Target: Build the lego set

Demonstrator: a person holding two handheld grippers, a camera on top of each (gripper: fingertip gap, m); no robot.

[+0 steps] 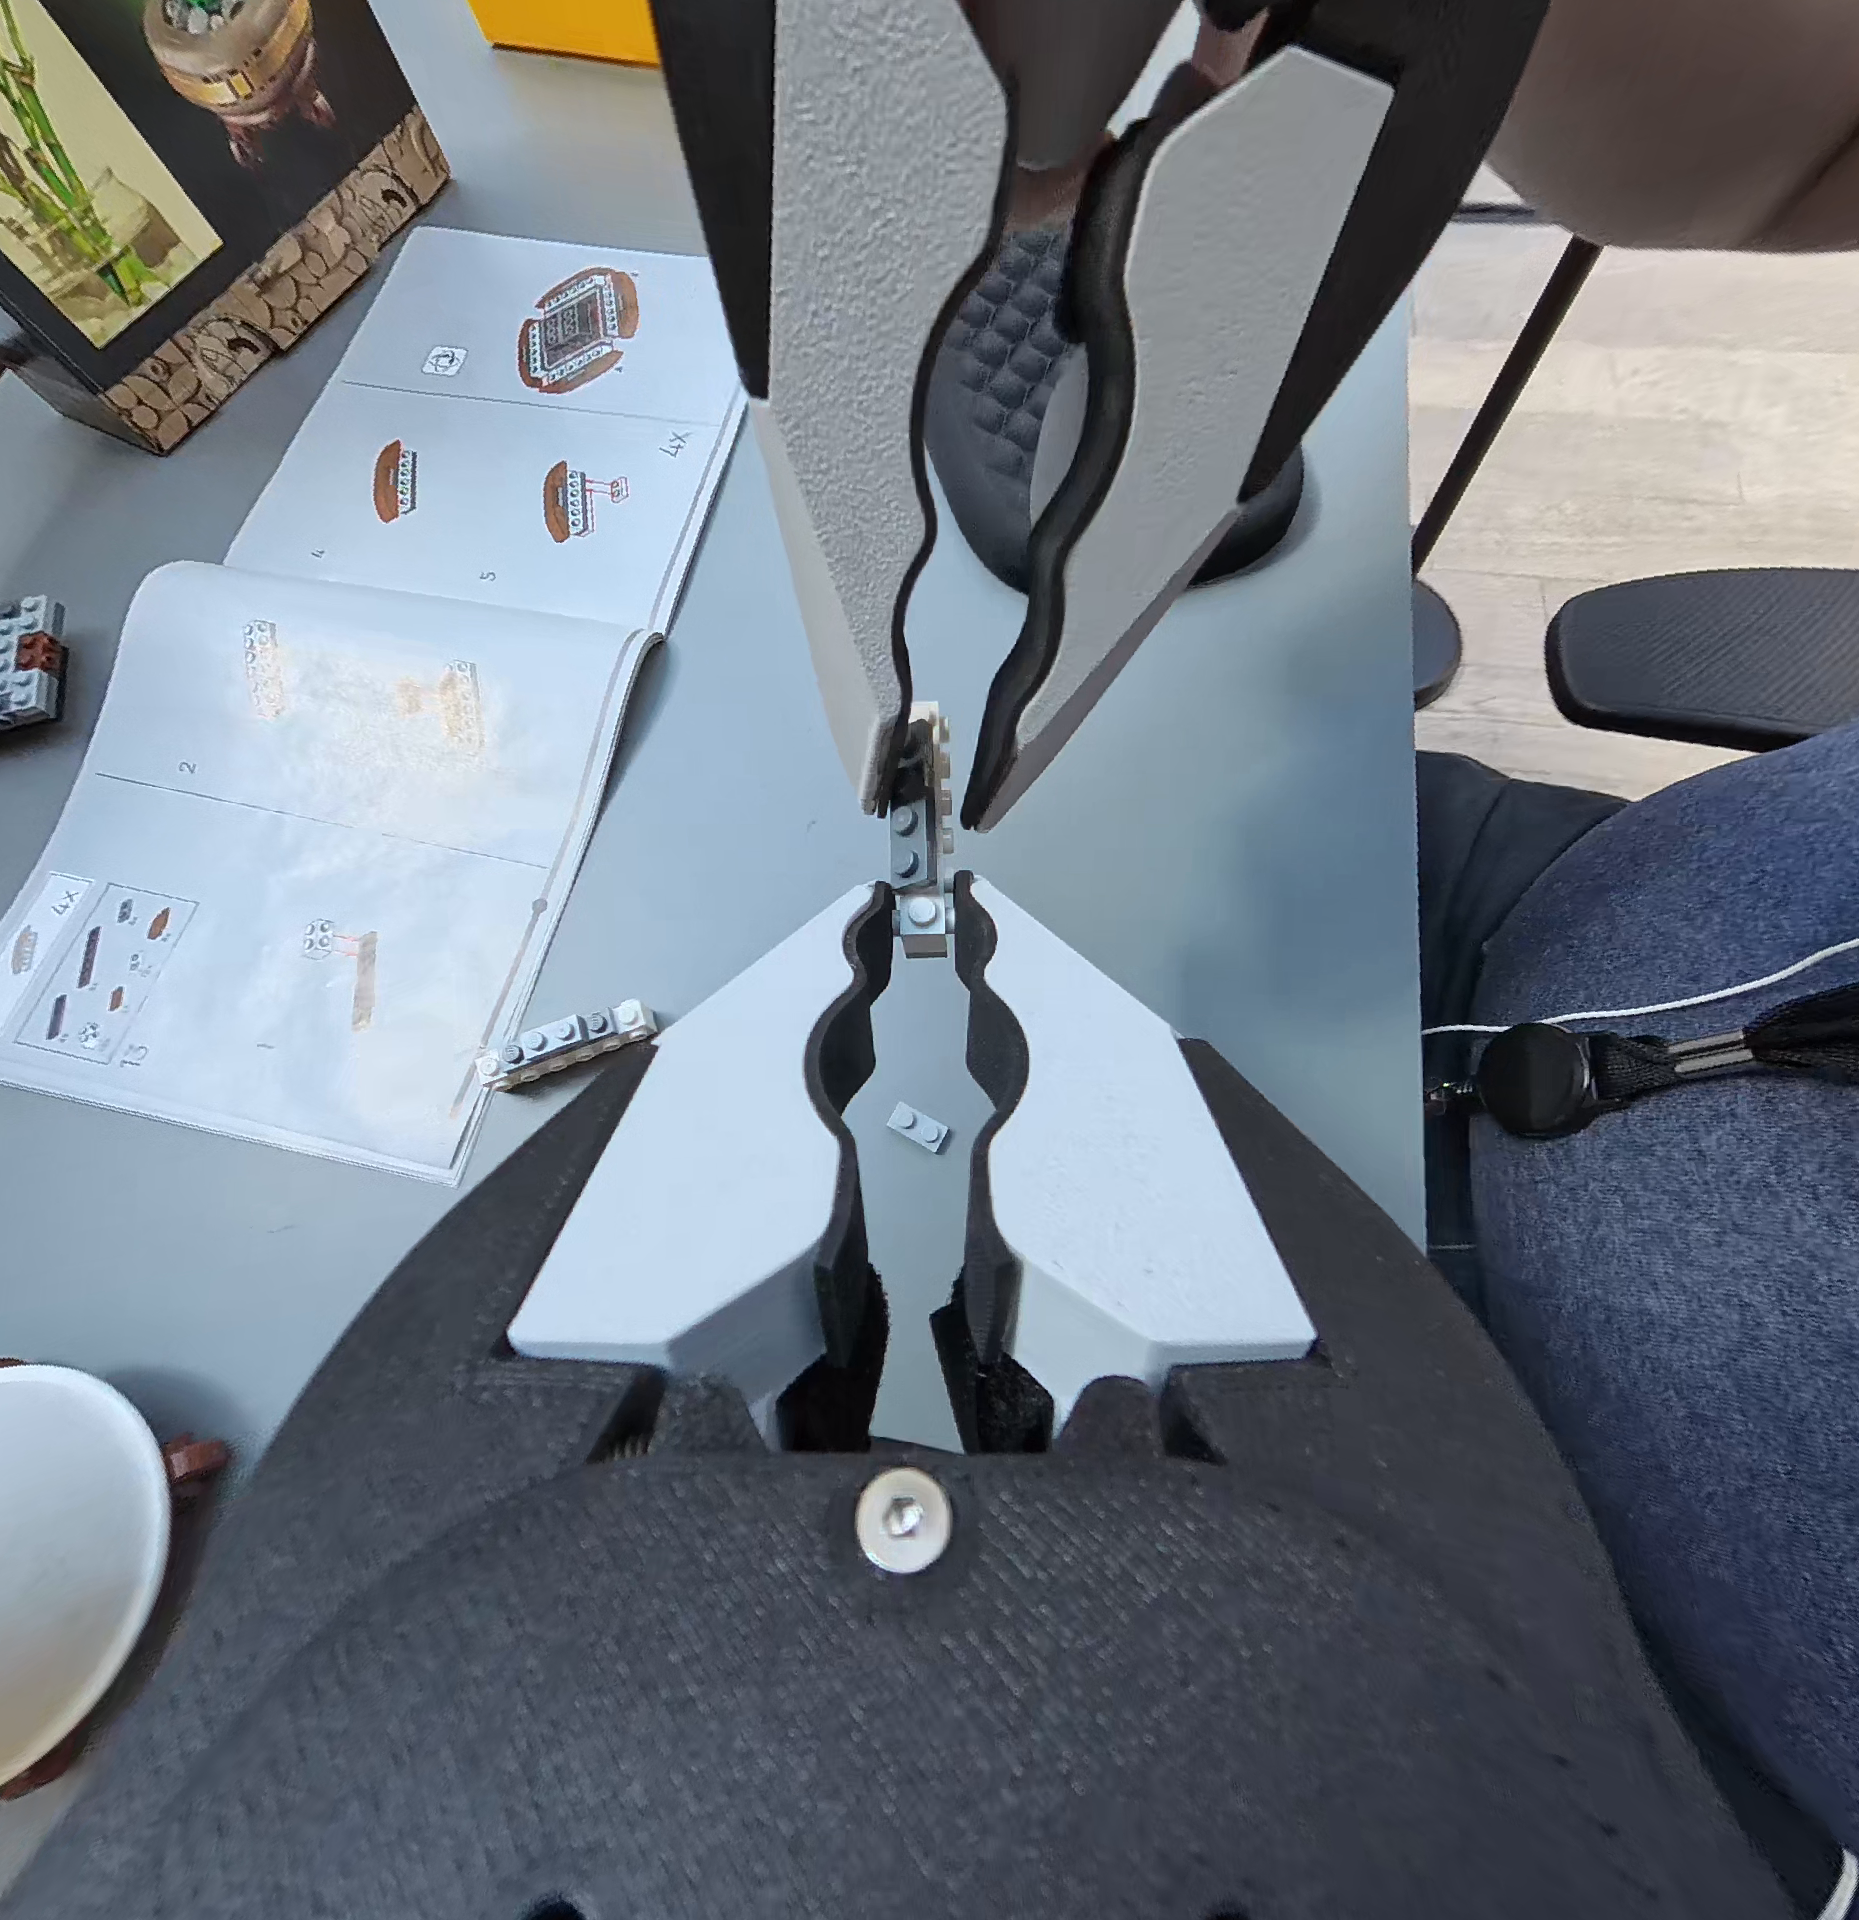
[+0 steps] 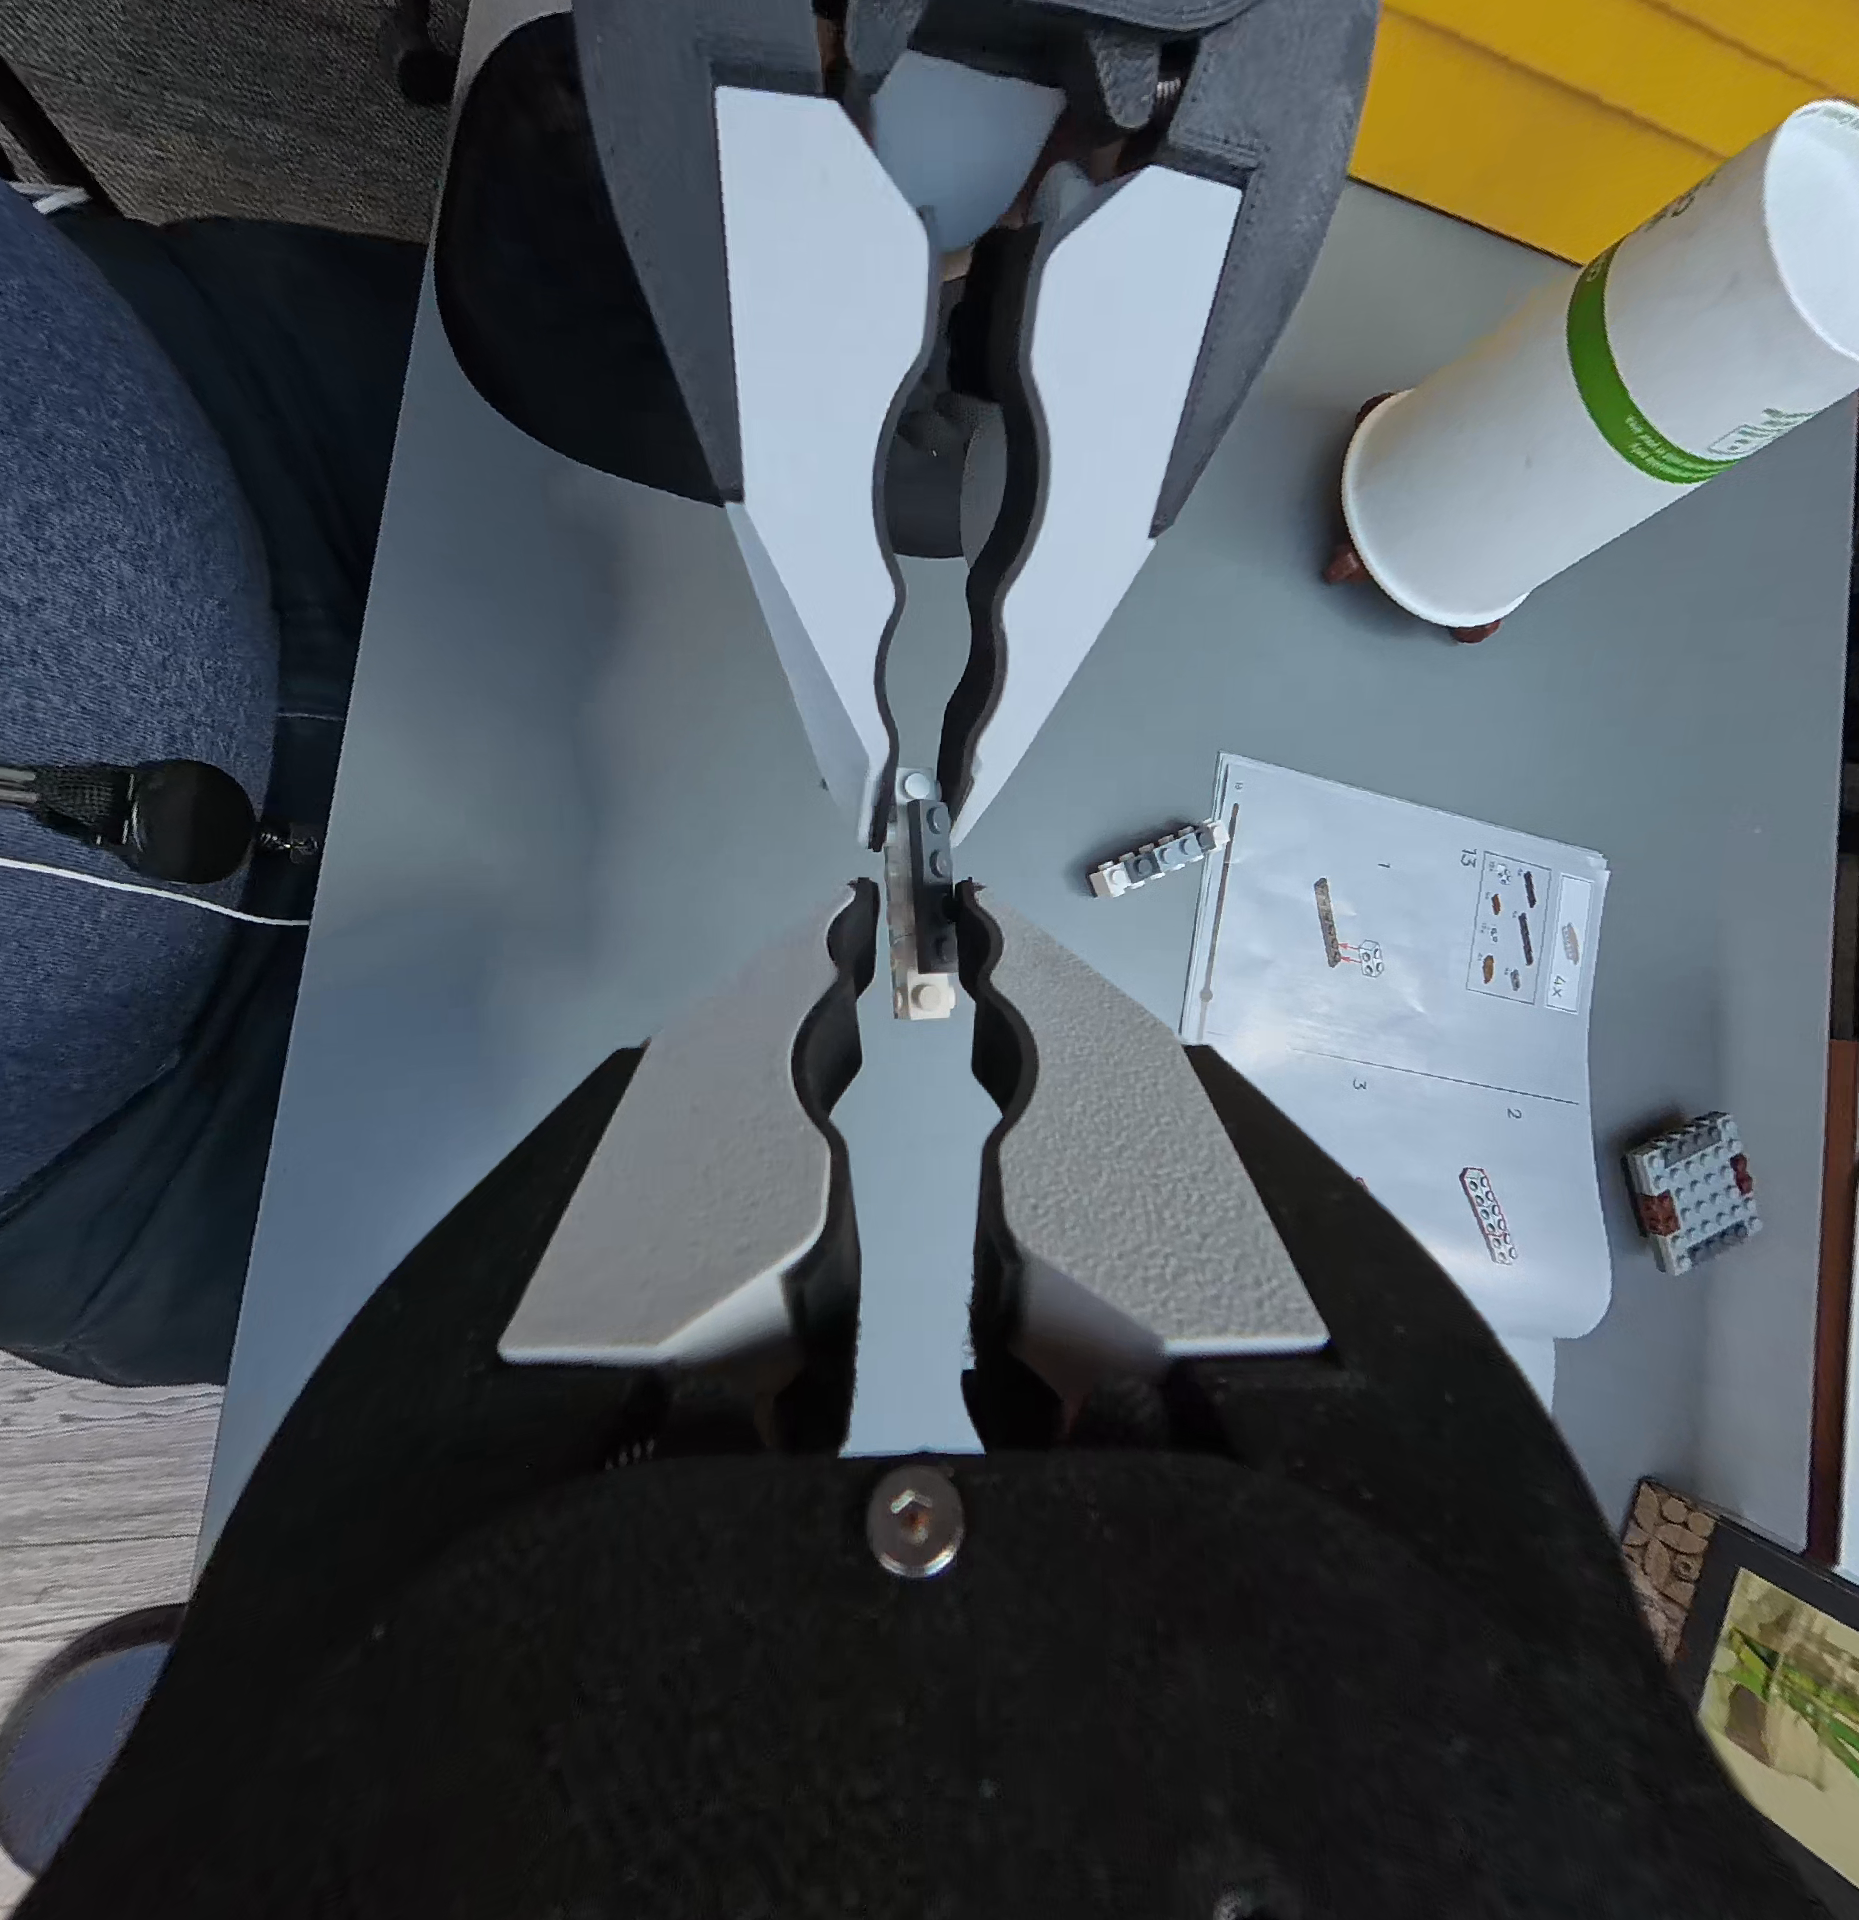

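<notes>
Now, step: joining small plates midair
Left gripper [image 1: 923, 896]: clamped on plate strip [image 1: 912, 844]
Right gripper [image 2: 912, 896]: clamped likewise
Next: steady aligned press

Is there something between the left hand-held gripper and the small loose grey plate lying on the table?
Nothing on the table blocks it. But the left hand-held gripper already pinches the grey brick strip, shared with the right hand-held gripper; the loose plate lies clear below.

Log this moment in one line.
left hand-held gripper: shut on grey brick strip | right hand-held gripper: shut, other end | strip: airborne
</notes>
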